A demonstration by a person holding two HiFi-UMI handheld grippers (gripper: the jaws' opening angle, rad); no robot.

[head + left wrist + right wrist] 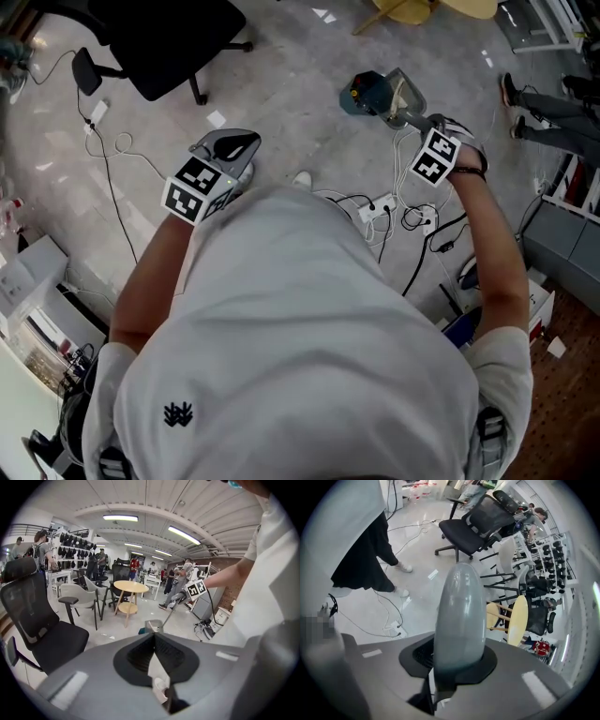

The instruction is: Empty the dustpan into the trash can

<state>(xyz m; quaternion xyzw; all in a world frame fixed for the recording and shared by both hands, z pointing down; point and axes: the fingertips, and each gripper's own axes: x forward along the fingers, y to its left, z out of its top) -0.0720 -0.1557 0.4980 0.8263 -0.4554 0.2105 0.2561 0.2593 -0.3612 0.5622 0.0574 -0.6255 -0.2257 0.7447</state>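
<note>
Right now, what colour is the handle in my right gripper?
Pale grey; the dustpan handle shows best in the right gripper view.

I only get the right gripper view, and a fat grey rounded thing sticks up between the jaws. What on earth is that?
Observer: It is the handle of a dustpan. The head view shows the pan at its far end, down by the floor, with the right gripper clamped on the handle.
Operator: And the other hand?
Observer: The left gripper holds nothing; its jaws are together.
Operator: Is a trash can close by?
Observer: I can't be sure. The head view shows a dark teal round thing right beside the pan, but I cannot tell what it is.
</note>
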